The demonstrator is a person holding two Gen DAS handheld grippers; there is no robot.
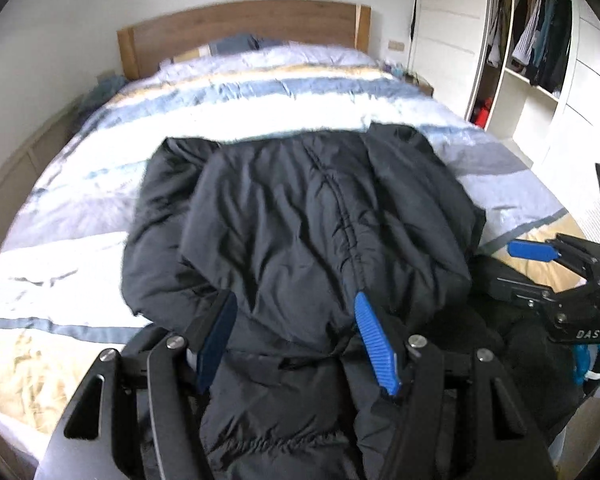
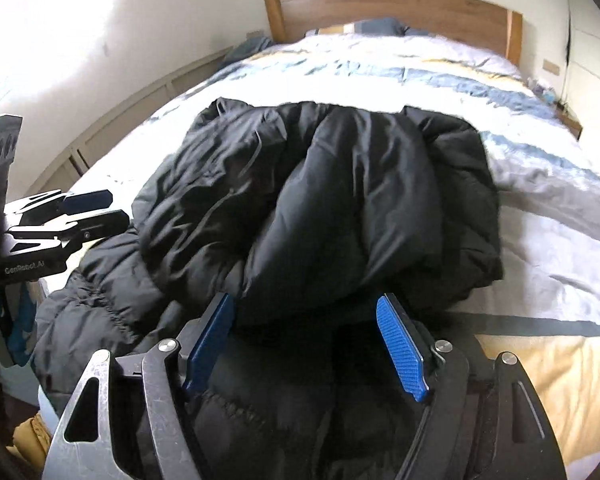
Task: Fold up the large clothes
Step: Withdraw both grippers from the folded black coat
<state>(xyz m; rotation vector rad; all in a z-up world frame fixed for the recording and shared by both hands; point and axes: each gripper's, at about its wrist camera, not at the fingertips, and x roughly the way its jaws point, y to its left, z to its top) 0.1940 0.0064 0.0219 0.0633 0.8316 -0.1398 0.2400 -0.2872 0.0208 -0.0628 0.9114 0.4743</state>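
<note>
While the black coat (image 1: 308, 216) lies bunched on the near part of the bed (image 1: 80, 264), both tools sit low over its near edge. On the left side, the left gripper (image 1: 296, 332) has its blue fingers (image 1: 374, 344) spread wide apart. Puffy cloth fills the gap between them, but the fingers are not squeezing it, so nothing is held. It looks like this tool is set there to take hold of the near layer, or has just let it drop; I cannot tell which.

In the middle, the coat is already doubled over. One thick layer rests on top of another, with a seam running from near to far down the top layer. This is likely why the pile sits so high. The far part of the bed shows only the striped cover.

On the right side, the right gripper (image 2: 308, 340) is spread open too. Its fingers (image 2: 400, 344) stand on either side of the fat folded edge, touching or just beside it, not pinching. I think the fold is partly done, and the loose part hanging off the near edge needs tucking next. The slippery, puffy cloth may spring back open.
</note>
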